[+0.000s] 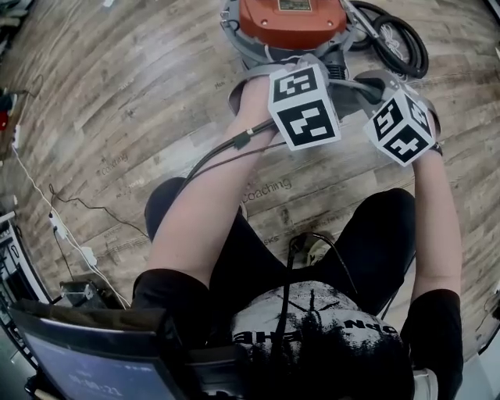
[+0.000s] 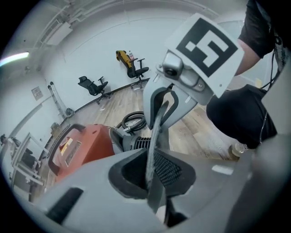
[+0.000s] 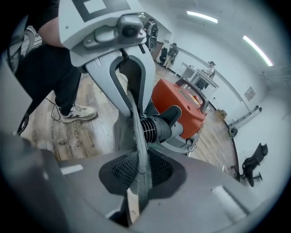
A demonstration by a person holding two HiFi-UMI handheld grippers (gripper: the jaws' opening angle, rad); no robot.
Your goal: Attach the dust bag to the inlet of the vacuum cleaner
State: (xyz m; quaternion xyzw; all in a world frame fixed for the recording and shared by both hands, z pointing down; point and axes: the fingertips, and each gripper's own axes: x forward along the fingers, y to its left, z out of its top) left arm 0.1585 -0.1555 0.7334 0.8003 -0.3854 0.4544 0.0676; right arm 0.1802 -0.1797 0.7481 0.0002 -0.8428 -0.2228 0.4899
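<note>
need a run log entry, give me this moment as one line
left claw: shut on dust bag edge | right claw: shut on same edge | inlet: bare | vacuum cleaner: on floor

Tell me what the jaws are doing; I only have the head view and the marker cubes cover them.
Observer: The left gripper has its jaws shut on a grey edge of the dust bag.
Operator: And the right?
Observer: The right gripper is shut on the bag's edge too.
Operator: What lies ahead of it?
Observer: In the right gripper view, the vacuum cleaner shows its ribbed black fitting just beyond the held edge.
</note>
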